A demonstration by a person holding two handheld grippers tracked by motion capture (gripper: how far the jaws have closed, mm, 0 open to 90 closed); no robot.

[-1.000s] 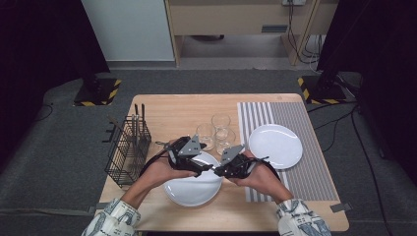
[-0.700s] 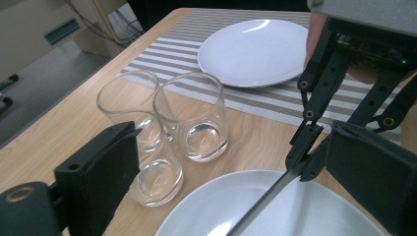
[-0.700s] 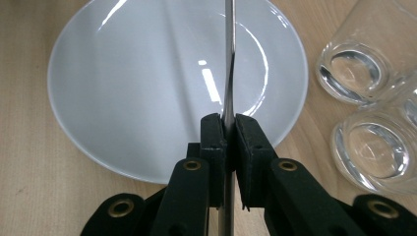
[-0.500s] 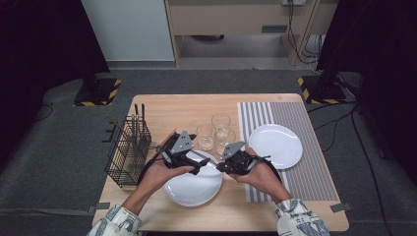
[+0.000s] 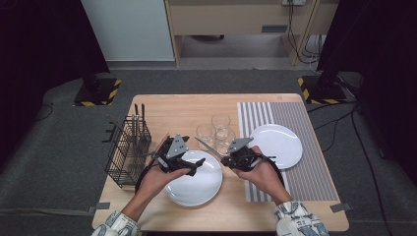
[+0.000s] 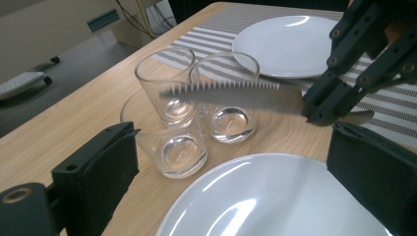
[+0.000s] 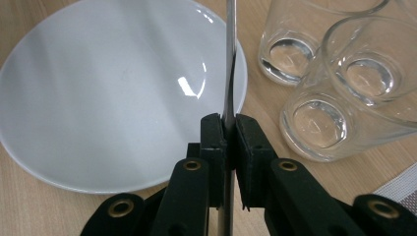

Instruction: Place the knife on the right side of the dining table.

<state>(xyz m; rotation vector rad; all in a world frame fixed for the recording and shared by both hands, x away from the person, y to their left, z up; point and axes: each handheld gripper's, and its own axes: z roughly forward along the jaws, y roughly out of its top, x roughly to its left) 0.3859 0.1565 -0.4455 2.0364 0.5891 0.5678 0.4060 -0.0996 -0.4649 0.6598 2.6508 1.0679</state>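
A serrated table knife [image 5: 208,146] is held level over the table, and my right gripper [image 5: 227,160] is shut on it. In the right gripper view the blade [image 7: 229,59] runs edge-on from between the shut pads [image 7: 215,132], above a white plate [image 7: 113,93]. In the left gripper view the toothed blade [image 6: 231,94] crosses in front of three glasses [image 6: 169,142]. My left gripper [image 5: 194,165] hovers over the near plate [image 5: 196,187]. Its jaws have just been opening and now stand open [image 6: 236,147] with nothing between them.
A black wire cutlery basket [image 5: 128,152] with several pieces of cutlery stands at the table's left edge. The three clear glasses [image 5: 216,130] stand mid-table. A second white plate [image 5: 280,142] lies on a striped placemat [image 5: 300,162] to the right.
My left gripper has drawn a little to the left, away from the right gripper, and its jaws have spread wider. The right gripper keeps the knife where it was.
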